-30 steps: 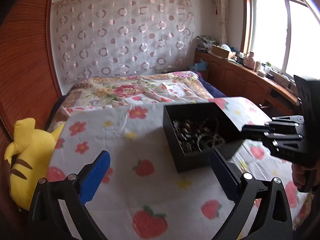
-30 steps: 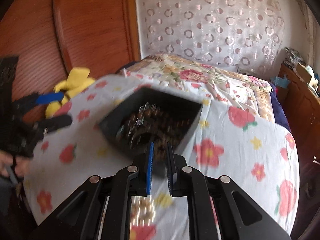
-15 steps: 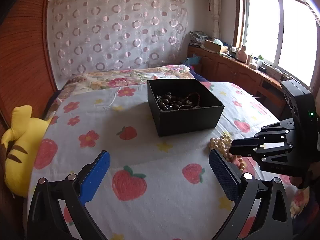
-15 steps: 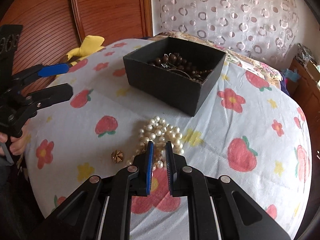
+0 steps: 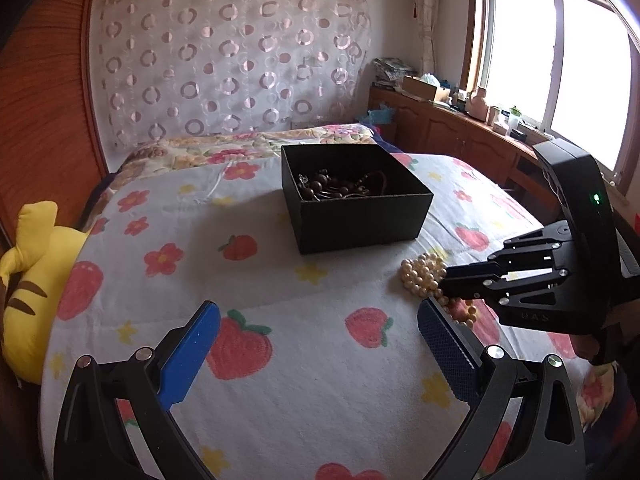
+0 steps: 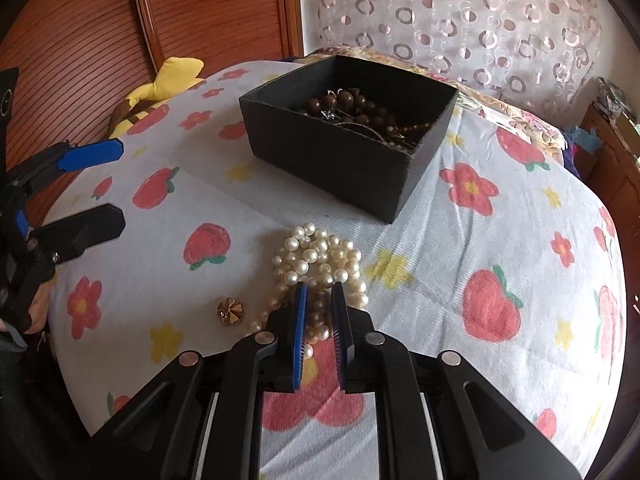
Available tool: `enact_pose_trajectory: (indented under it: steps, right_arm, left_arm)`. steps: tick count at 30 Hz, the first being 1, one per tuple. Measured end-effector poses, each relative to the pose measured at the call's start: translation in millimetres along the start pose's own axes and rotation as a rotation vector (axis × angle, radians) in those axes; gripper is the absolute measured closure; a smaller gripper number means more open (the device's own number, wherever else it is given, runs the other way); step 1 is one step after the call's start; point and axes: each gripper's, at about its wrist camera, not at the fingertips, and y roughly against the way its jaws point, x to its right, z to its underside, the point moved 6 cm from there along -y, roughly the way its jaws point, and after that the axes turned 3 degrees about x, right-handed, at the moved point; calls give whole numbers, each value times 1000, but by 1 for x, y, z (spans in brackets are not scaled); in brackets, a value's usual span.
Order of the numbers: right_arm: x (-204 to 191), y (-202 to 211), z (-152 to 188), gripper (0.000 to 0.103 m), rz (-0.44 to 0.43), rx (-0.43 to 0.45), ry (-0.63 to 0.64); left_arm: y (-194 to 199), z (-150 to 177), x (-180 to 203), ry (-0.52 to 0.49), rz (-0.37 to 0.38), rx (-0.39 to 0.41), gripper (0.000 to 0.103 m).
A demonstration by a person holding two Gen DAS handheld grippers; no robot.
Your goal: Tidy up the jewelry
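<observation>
Right wrist view: nearest us, the right gripper [image 6: 319, 300] has its blue-padded jaws drawn close, with a narrow gap, sitting over the near edge of the heap of cream pearl necklace [image 6: 318, 258]. A few pearls show between the pads, but we cannot tell whether they are pinched or merely lying beneath. We judge the narrow setting suits a thin strand, not the whole heap. Just left of the pearls lies a small gold flower-shaped brooch [image 6: 230, 310], apart from them, loose on the white strawberry-and-flower printed cloth [image 6: 460, 240]. Beyond, the open black cardboard box [image 6: 340, 152] already holds dark brown wooden beads [image 6: 344, 102] and fine chains, so it reads as the collecting place; pearls and brooch remain outside it. Left wrist view: the left gripper [image 5: 318, 328] hangs with jaws wide apart, empty, above bare cloth, likely kept clear of the work. Farthest, a yellow striped plush toy [image 5: 28, 280] at the edge.
</observation>
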Motion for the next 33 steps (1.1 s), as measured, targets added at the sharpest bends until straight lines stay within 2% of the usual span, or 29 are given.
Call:
enact_pose_trajectory:
  steps: [2,5,13,15,20,22,27,33]
  right_arm:
    - [0,1,1,94,-9,5,0]
    - [2,12,2,94,-2,55,-4]
    - [18,74,-6,94,22,216,-38]
    - [24,93,-9,94,34,256,-43]
    - [38,126,-15,94,68,314,-44]
    - [42,136,-18,94,83,333,-45]
    - [49,154,-22,94,103,364,-43]
    - [49,171,-28,94,116,392,-31]
  left_arm:
    - [0,1,1,2,8,-3,8]
    - [-1,2,4,-1,20,-10,8]
    - [-7,7,21,-26,70,-37,8]
    - [-9,8,27,-39,89,-47,13]
    - [-16,14,43,-59,145,-96,45]
    - [-19,15,51,-74,163,-111,51]
    - [-24,19,67,-112,194,-131,55]
    - [-33,23,79,-143,200,-162,65]
